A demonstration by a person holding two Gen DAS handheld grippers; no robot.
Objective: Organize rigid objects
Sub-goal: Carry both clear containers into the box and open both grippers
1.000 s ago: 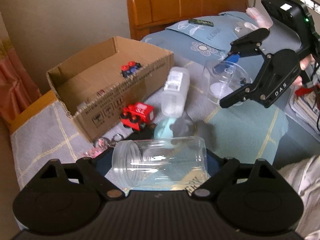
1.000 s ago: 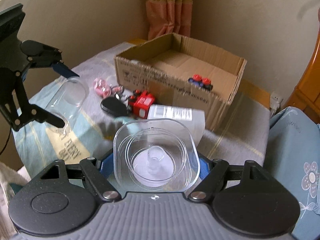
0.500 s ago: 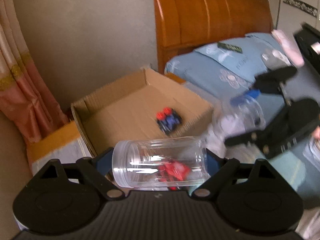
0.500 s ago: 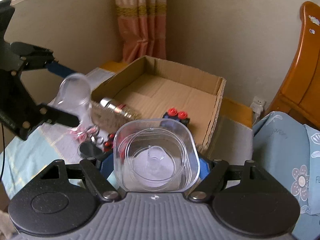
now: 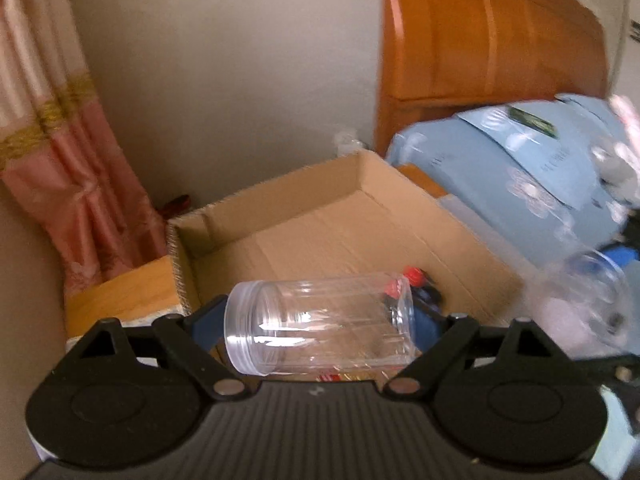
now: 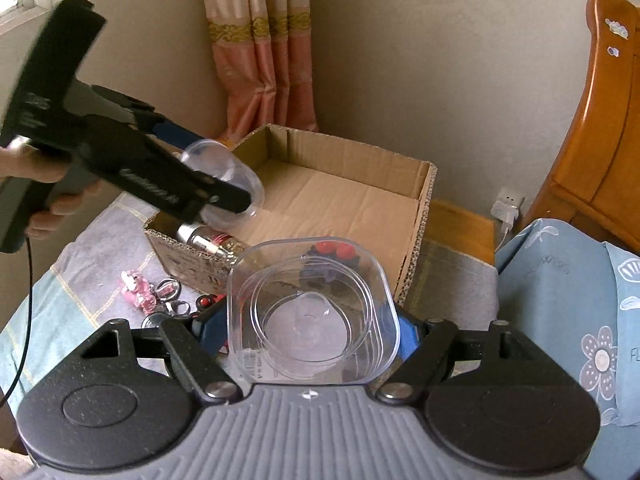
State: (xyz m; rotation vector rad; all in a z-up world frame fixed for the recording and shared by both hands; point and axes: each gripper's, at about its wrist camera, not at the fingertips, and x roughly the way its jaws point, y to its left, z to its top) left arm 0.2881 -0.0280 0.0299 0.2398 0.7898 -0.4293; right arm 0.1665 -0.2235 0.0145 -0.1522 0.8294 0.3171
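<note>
A clear round jar (image 5: pixel 320 320) lies crosswise between the fingers of my left gripper (image 5: pixel 320 322), whose jaws are opening while the pads still touch its ends. It hangs over the near edge of the open cardboard box (image 5: pixel 280 196). From the right wrist view the left gripper (image 6: pixel 218 174) and jar (image 6: pixel 236 176) sit above the box's (image 6: pixel 348 148) left corner. My right gripper (image 6: pixel 312 320) is shut on a clear square container (image 6: pixel 312 312), open side towards the camera, just before the box. A red and blue toy car (image 6: pixel 336 248) lies inside the box.
A pink keychain (image 6: pixel 138 292) and key rings (image 6: pixel 170 292) lie on the grey cloth left of the box. A silver-capped bottle (image 6: pixel 208 242) lies at the box's near corner. A wooden headboard (image 6: pixel 600 120), blue pillows (image 5: pixel 500 168) and a pink curtain (image 5: pixel 60 180) surround the box.
Both grippers have swung from the bed clutter up towards the cardboard box with their loads. The left one with the jar now hangs over the box's edge.
</note>
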